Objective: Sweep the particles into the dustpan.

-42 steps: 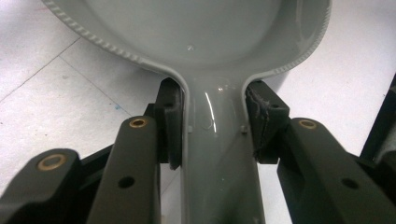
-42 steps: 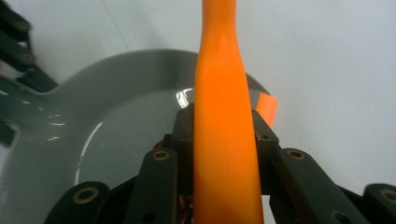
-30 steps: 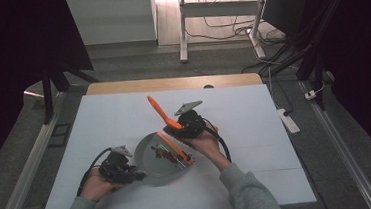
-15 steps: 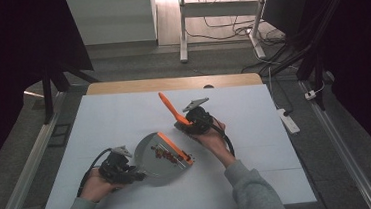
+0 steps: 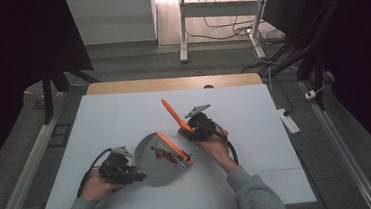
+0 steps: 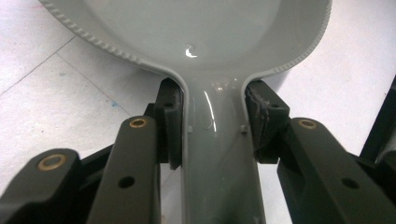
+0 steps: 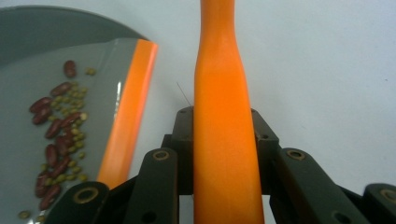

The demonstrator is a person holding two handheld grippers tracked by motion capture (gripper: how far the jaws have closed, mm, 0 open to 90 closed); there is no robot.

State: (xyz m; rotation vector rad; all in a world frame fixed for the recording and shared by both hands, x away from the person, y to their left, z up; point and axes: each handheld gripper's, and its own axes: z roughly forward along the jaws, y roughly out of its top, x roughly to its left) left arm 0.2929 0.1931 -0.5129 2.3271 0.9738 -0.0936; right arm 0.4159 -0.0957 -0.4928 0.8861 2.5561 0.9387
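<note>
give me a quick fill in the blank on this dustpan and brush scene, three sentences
1. The left tongs are shut on the ____ of the round grey plastic dustpan.
2. The right tongs grip an orange plastic brush handle of the same colour as the dustpan's straight ____.
3. Red beans lie ____ the dustpan.

Missing words: handle; edge; inside

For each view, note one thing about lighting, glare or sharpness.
High view: dim surroundings, the white table lit evenly. Left gripper view: a small bright glare spot on the grey dustpan. Right gripper view: the orange handle looks soft up close; the beans are sharper.
</note>
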